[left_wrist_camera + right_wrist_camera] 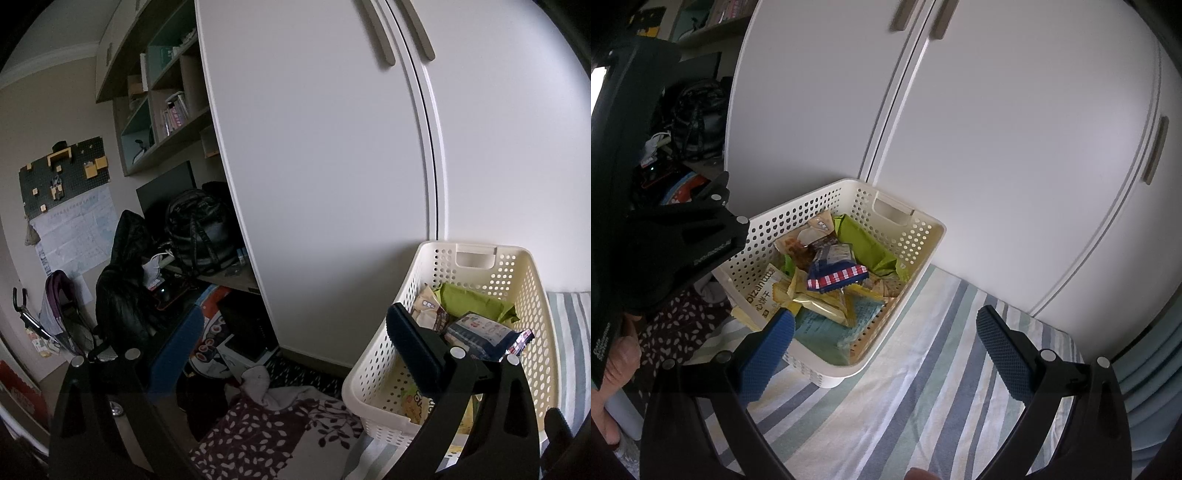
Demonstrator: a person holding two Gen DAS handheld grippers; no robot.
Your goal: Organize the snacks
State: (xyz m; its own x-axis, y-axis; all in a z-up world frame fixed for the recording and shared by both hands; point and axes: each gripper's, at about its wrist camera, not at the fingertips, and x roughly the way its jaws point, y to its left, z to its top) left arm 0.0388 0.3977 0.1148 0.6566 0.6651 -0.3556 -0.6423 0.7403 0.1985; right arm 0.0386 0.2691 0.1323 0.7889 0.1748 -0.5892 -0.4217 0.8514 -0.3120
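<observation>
A cream perforated basket (912, 251) sits on a striped bed sheet (923, 369), close against white wardrobe doors (997, 129), and it is full of snack packets: a green pack (860, 240) toward the far wall, a blue pack with a red-checked end (836, 275) on top, and yellow packs (820, 299) nearer the front. The right tongs (886, 350) hover wide open and empty just in front of the basket, the left pad over its near rim. Only the right view shows the sheet's stripes in full, the other tool (683, 229) at the left, and a hand (613, 369) gripping it. The left view shows what the right hides: a cluttered desk with a black backpack (195, 229), shelves (162, 92) and a pegboard (62, 173). The left tongs (258, 369) stand wide apart with nothing between them, their right pad (413, 350) over the basket's edge.
</observation>
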